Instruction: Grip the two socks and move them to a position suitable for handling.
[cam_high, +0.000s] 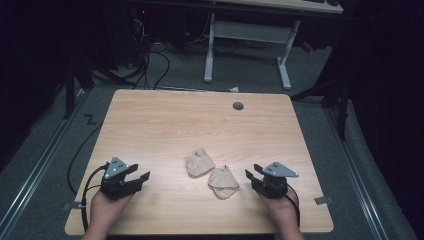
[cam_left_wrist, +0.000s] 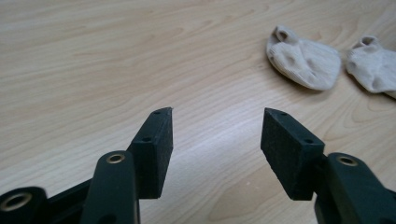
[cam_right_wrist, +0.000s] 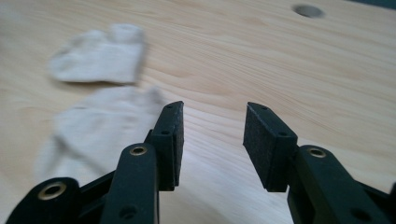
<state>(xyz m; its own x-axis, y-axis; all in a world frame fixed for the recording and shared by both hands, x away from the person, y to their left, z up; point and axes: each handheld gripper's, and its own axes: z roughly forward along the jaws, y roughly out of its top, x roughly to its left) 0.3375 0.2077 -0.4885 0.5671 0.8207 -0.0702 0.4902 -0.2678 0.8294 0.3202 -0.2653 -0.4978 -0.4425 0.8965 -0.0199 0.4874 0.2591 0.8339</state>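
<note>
the fingers of the left gripper stand wide apart in the left gripper view, with only bare wood between the pads and nothing held. the fingers of the right gripper are also spread wide in the right gripper view, gripping nothing, bare table showing in the gap.

in the high view the left gripper sits near the front left of the wooden table, jaws pointing toward the middle, and the right gripper sits near the front right, jaws pointing left. a person's hand holds each one from the bottom edge.

two small beige socks lie between the grippers. the left sock lies a little farther from the person; the right sock lies nearer the front edge, just beside the right gripper's jaws but not touching them. the two socks lie close together, their edges about meeting. in the left gripper view the left sock lies well ahead and to the right, with the right sock beyond it. in the right gripper view the right sock appears blurred just left of the left jaw, and the left sock lies farther off.

a round grey hole sits near the table's far edge.
</note>
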